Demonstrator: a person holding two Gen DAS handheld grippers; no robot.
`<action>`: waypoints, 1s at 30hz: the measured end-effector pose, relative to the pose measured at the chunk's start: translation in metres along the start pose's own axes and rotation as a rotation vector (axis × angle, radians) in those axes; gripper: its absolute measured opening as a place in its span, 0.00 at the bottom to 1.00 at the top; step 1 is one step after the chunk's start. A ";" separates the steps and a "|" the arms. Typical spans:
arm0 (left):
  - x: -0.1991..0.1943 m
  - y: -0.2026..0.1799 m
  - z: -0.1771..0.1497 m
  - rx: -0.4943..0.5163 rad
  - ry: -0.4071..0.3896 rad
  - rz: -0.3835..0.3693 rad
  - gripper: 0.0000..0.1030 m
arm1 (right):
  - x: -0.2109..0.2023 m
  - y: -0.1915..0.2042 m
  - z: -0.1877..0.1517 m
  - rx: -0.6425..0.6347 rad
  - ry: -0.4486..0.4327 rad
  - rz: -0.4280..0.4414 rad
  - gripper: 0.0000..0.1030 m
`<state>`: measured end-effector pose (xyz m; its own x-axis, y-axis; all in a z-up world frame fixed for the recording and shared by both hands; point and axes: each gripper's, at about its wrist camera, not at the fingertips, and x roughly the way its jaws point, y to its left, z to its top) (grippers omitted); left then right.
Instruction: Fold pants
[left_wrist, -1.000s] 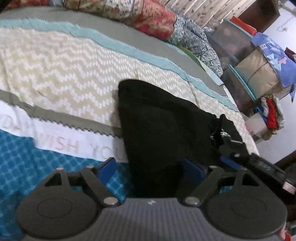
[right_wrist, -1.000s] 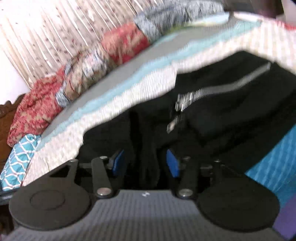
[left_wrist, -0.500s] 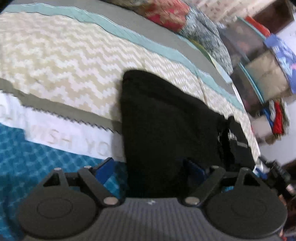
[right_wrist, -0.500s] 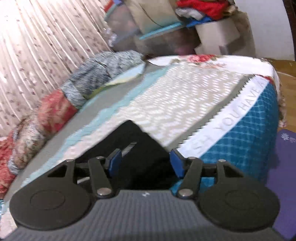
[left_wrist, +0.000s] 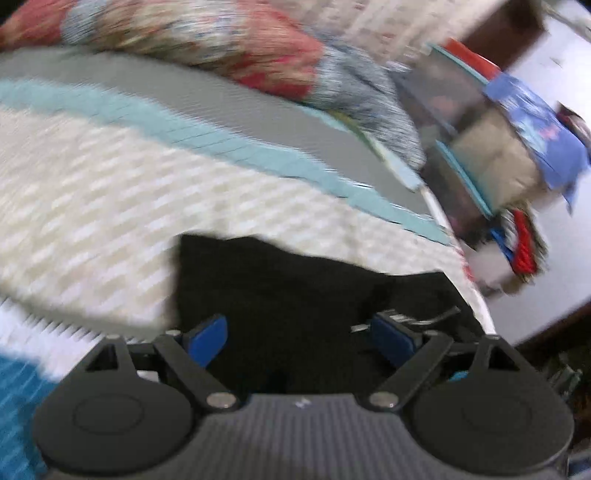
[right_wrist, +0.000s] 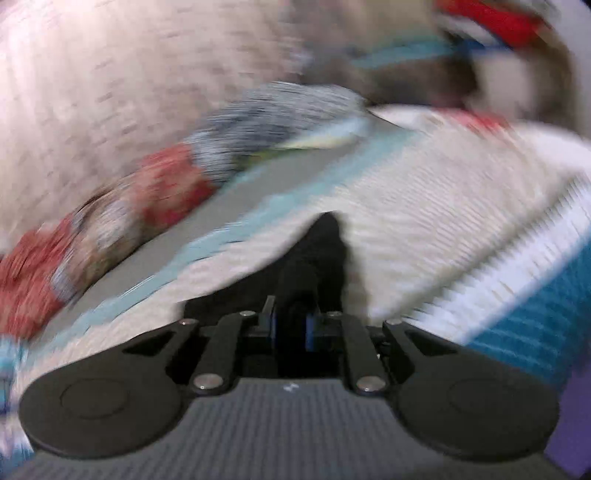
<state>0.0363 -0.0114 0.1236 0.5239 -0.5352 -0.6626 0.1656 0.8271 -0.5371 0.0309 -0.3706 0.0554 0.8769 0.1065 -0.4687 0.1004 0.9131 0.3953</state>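
Striped, zigzag bedspread (left_wrist: 110, 192) covers the bed (writing blurred, unreadable); pillows (left_wrist: 207, 40) behind. Left tongs (left_wrist: 299, 338) spread wide over black pants (left_wrist: 295, 288); right tongs (right_wrist: 290, 326) pinch them.

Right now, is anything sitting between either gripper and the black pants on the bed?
Nothing visible. The right gripper is shut on a bunch of the black pants, and the left gripper is open directly over them on the bedspread.
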 end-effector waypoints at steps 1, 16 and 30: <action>0.009 -0.015 0.008 0.026 0.011 -0.018 0.93 | -0.003 0.022 -0.003 -0.086 -0.010 0.026 0.16; 0.093 -0.096 0.023 0.234 0.132 -0.088 0.16 | -0.032 0.160 -0.057 -0.556 -0.038 0.207 0.16; 0.044 0.040 -0.015 0.058 0.033 0.105 0.21 | -0.007 0.230 -0.120 -0.701 0.240 0.425 0.30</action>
<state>0.0535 -0.0043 0.0646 0.5132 -0.4501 -0.7308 0.1597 0.8867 -0.4339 -0.0082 -0.1141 0.0549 0.6427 0.5036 -0.5773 -0.5984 0.8006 0.0322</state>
